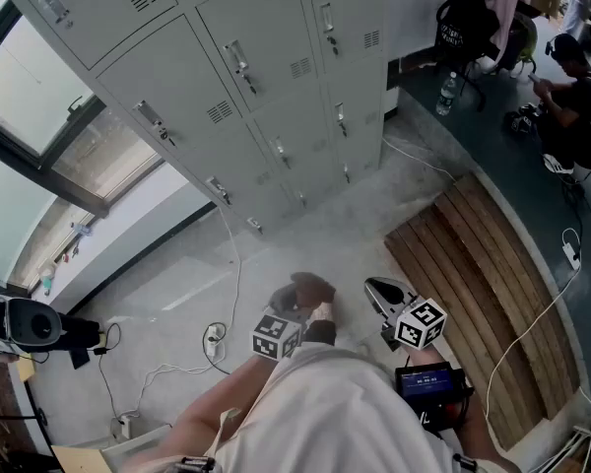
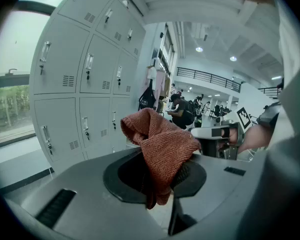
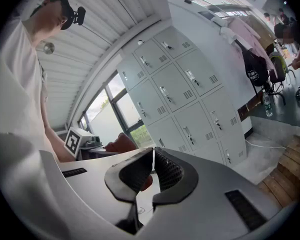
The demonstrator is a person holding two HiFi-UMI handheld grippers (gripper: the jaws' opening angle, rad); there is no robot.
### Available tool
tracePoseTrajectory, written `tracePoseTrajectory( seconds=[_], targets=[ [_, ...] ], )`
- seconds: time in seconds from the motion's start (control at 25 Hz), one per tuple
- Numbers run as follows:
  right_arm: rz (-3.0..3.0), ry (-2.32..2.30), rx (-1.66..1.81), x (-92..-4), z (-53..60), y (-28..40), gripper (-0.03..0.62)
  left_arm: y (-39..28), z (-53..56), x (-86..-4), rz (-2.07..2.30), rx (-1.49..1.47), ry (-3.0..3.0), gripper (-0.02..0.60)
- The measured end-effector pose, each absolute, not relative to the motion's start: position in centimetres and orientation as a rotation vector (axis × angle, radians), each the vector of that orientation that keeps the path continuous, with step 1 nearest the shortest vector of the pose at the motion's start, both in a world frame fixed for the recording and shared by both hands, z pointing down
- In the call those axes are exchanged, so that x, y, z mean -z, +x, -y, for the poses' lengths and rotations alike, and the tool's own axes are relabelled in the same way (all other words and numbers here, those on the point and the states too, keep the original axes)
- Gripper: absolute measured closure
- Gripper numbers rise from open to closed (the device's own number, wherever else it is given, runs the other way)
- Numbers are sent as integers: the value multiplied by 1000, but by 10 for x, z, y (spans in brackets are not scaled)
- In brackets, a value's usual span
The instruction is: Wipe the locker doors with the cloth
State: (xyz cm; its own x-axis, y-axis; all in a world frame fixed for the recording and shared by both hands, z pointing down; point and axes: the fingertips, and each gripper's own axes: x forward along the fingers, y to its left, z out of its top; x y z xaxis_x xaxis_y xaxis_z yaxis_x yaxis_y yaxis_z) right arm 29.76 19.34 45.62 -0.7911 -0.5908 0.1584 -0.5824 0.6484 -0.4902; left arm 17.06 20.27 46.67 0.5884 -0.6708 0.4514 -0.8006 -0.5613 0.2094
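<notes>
The cloth (image 2: 162,144) covers left gripper (image 2: 157,179) jaws' tips, so grip pt hidden. Head view: lockers (image 1: 227,77) cut at top edge, seated person (image 1: 571,101) cut at right.

One cloth (image 2: 162,141), one locker bank (image 1: 266,116), two hand-held grippers (image 2: 160,173) (image 3: 152,166)

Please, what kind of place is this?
Probably a locker corner of a large open workplace: grey metal lockers, a bare concrete floor, and a seated person beyond.
</notes>
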Motion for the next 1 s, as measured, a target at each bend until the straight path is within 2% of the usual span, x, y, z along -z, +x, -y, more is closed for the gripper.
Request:
tracePoseTrajectory(
  seconds=[0.52,1.0],
  targets=[
    [-2847,-1214,860,-456,-72,270,574,179,-62,-461,907,-419,2554,505],
    [-2832,-1209,826,-447,46,211,574,84,31,-466,1054,-402,2471,505]
  ],
)
